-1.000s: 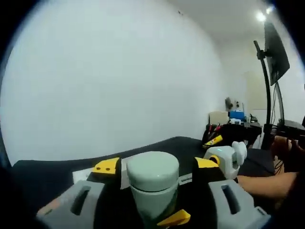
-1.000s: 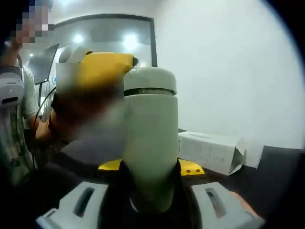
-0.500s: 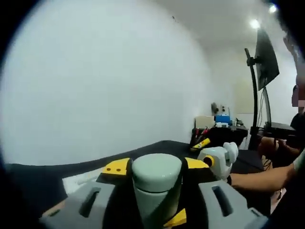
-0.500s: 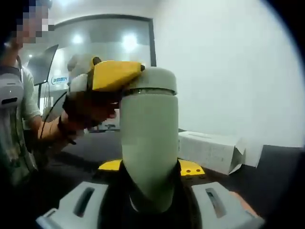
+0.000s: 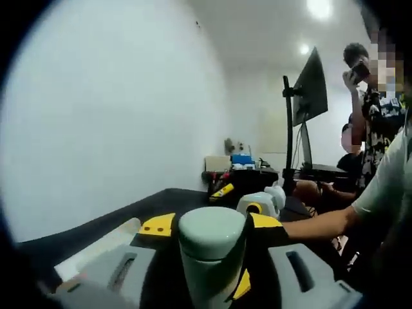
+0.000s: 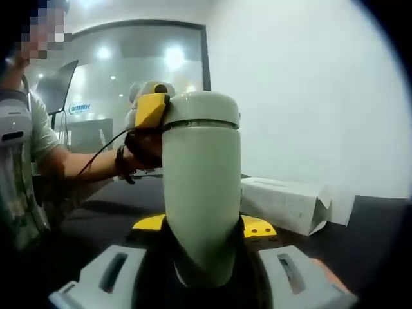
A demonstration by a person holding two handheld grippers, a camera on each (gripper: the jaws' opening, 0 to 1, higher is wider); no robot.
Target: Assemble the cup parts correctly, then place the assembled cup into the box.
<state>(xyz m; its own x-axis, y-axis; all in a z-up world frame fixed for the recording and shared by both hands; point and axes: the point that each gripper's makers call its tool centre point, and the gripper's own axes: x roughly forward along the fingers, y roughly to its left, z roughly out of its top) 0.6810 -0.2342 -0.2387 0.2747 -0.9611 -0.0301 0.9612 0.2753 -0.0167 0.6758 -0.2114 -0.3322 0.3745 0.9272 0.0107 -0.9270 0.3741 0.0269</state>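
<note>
Judging from how things lie now, the assembly looks nearly done: the lid (image 6: pixel 205 107) sits on top of the cup (image 6: pixel 201 193), with a dark seam showing where they meet, though I cannot tell whether it is fully tightened. Boxing is all left: the white box (image 6: pixel 286 204) lies on its side on the dark table (image 6: pixel 360 238), well apart from the cup, which is held up in the air.

Largest first: the cup body stands upright between the jaws of the right gripper (image 6: pixel 201 226), which are clamped on its lower part. Smaller, the lid is pinched from the side by the left gripper (image 6: pixel 152 109), its yellow tip pressed against the lid's edge. In the left gripper view, the left gripper (image 5: pixel 203 226) has its jaws closed against the lid (image 5: pixel 212 232), the right gripper (image 5: pixel 261 203) lying beyond.
</note>
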